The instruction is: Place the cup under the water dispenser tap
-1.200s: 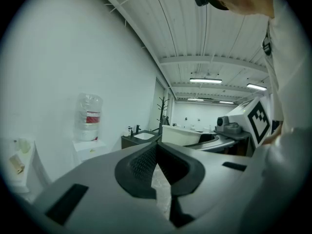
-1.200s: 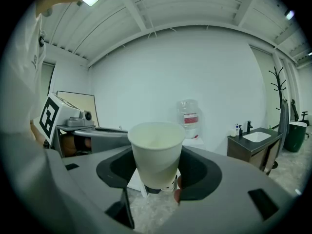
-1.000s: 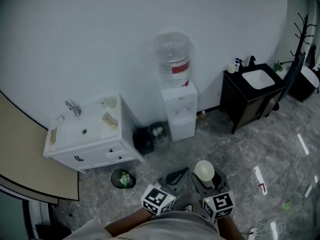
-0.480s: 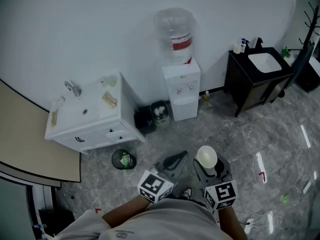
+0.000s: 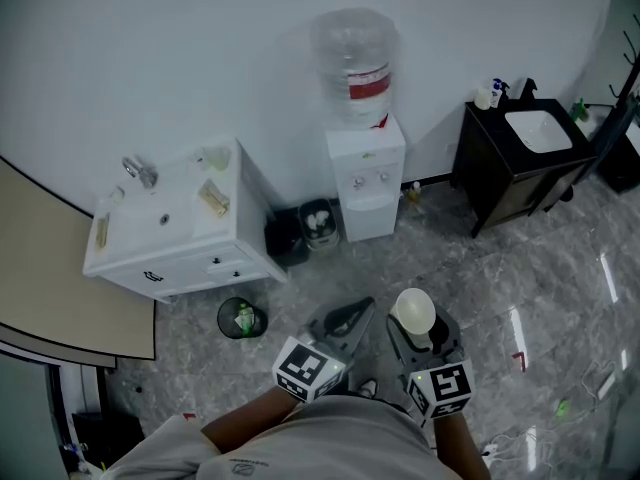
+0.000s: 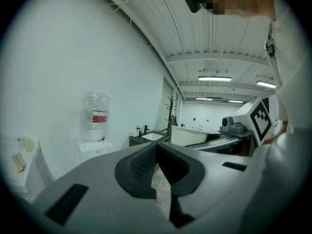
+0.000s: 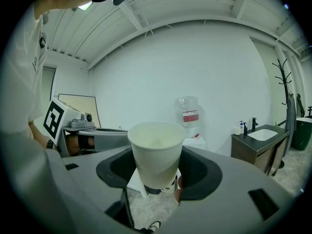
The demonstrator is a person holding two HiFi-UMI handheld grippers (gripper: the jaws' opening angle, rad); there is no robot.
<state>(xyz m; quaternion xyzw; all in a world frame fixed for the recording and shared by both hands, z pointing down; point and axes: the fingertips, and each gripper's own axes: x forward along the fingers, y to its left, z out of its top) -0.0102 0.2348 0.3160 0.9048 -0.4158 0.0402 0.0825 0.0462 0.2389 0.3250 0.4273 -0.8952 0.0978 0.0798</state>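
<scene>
A white paper cup (image 5: pixel 412 306) stands upright between the jaws of my right gripper (image 5: pixel 420 330), which is shut on it over the grey marble floor. The right gripper view shows the cup (image 7: pixel 156 152) close up and empty, with the right gripper (image 7: pixel 156 179) clamping its lower part. The white water dispenser (image 5: pixel 366 173), with a clear bottle on top, stands against the far wall, well ahead of the cup. It also shows as the dispenser (image 7: pixel 189 117) beyond the cup. My left gripper (image 5: pixel 350 318) hangs beside the right one, shut and empty; its pads (image 6: pixel 146 164) meet.
A white sink cabinet (image 5: pixel 170 238) stands left of the dispenser. Two dark bins (image 5: pixel 300 233) sit between them. A small bin with green waste (image 5: pixel 240 319) is on the floor near my left gripper. A black sink cabinet (image 5: pixel 515 158) stands at the right.
Both grippers, the cup still in the right one, have moved a little forward with the person. The dispenser now sits higher and a little further right in the head view.
</scene>
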